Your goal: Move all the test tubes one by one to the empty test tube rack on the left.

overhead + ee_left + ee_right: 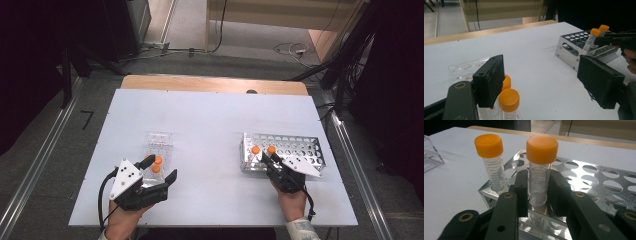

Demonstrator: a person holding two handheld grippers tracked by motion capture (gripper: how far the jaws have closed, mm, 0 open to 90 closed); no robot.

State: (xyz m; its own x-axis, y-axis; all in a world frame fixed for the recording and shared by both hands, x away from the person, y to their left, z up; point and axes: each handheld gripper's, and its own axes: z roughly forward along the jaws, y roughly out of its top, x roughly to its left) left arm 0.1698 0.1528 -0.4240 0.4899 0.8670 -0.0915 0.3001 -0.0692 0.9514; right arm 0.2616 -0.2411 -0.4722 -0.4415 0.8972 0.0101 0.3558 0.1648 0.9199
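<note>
A metal rack (300, 147) with many holes stands at the right of the white table. Two clear tubes with orange caps stand in its near left corner. My right gripper (537, 192) is shut on the right tube (541, 150), its pads pressed on the clear body below the cap; the other tube (489, 145) stands free beside it. At the left, a clear plastic rack (159, 142) holds some more orange-capped tubes (509, 100). My left gripper (544, 77) stands open over that rack's near end, one jaw just beside the tubes, gripping nothing.
The white table top (210, 120) lies on a wooden table whose far edge (215, 84) shows behind it. Most holes of the metal rack (599, 185) stand unfilled. Dark floor with metal rails and cables surrounds the table.
</note>
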